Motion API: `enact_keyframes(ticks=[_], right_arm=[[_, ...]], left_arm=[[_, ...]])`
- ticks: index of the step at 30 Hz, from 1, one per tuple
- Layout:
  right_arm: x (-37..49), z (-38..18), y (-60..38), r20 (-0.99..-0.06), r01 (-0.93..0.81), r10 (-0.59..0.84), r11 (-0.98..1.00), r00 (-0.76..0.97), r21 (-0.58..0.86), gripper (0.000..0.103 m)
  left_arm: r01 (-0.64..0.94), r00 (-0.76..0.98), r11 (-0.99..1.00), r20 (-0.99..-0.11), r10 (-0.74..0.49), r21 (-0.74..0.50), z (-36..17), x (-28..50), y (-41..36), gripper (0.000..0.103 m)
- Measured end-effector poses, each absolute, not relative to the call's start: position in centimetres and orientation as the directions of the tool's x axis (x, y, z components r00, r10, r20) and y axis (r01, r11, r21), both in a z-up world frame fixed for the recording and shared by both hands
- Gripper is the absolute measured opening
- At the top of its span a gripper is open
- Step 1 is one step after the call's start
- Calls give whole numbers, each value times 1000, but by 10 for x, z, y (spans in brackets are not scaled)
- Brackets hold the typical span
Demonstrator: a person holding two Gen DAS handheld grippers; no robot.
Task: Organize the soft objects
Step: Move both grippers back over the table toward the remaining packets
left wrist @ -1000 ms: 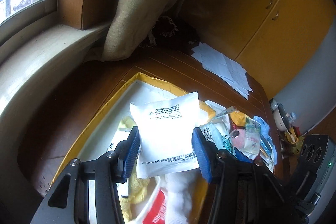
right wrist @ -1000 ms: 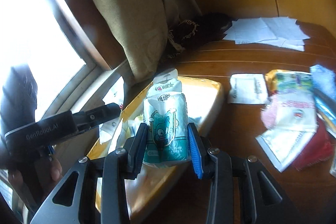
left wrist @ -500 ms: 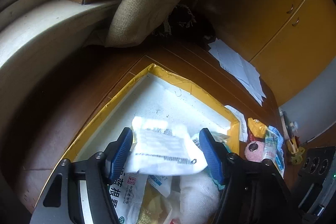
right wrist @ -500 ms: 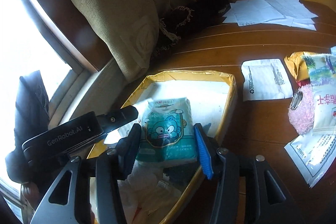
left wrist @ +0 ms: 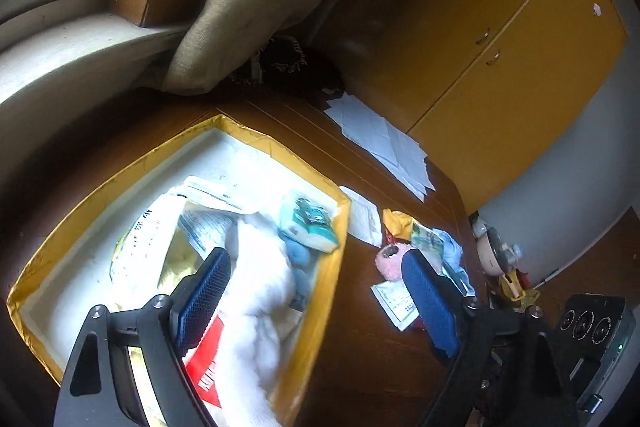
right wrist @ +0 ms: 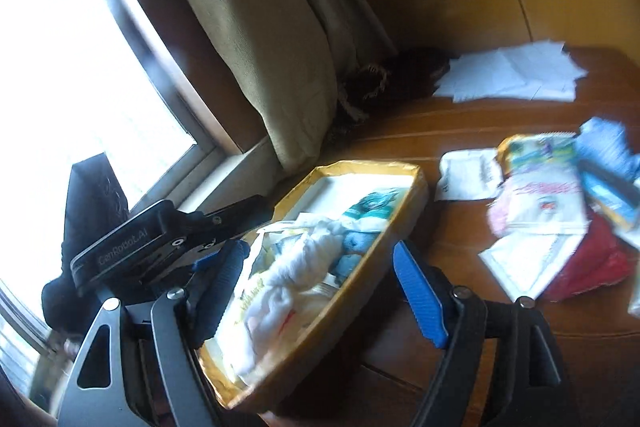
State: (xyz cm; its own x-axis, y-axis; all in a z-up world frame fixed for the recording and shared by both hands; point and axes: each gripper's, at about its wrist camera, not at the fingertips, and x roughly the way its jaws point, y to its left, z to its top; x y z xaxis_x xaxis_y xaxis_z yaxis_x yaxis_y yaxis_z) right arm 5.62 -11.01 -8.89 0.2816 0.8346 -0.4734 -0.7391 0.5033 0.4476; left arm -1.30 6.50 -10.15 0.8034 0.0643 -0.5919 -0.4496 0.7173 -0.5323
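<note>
Both packets had dropped from our claws into the yellow box (left wrist: 324, 291). Our left claw (left wrist: 316, 291) and right claw (right wrist: 320, 287) had just been opening and gaped wide, holding nothing. White cloth (left wrist: 260, 267) and a teal packet (left wrist: 308, 223) lay inside.

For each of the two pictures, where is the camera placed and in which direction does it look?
Left wrist view: sits on the left gripper, looking down over its open blue fingers at the yellow-rimmed box and wooden table; the right gripper's dark body shows at lower right.
Right wrist view: sits on the right gripper, jaws open, facing the window and curtain; the left gripper's body crosses at left.
Shared: the box, the teal tissue pack inside it, the white papers.
</note>
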Motion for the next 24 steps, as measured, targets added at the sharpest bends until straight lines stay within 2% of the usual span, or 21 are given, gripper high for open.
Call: enact_keyframes(ticks=[4,9,18,21,24], right_arm=[[51,-83,-144,-449,-734,829,527,332,429,77],[57,-86,-182,-479,-706,785,591,392,391,77],[111,-89,-236,-529,-654,779,597,336,464,77],[130,-87,-237,-561,-649,756,619,337,443,77],[154,-89,-230,-619,-638,712,652,330,410,77]], left_arm=[[-433,810,750,-581,79,-500,-91,-10,36,89],[-395,802,791,-596,49,-467,-90,12,1,89],[-350,788,818,-615,-6,-457,-102,54,-32,89],[-344,785,812,-619,-26,-471,-107,64,-33,89],[-343,809,757,-585,-63,-555,-116,67,-25,89]])
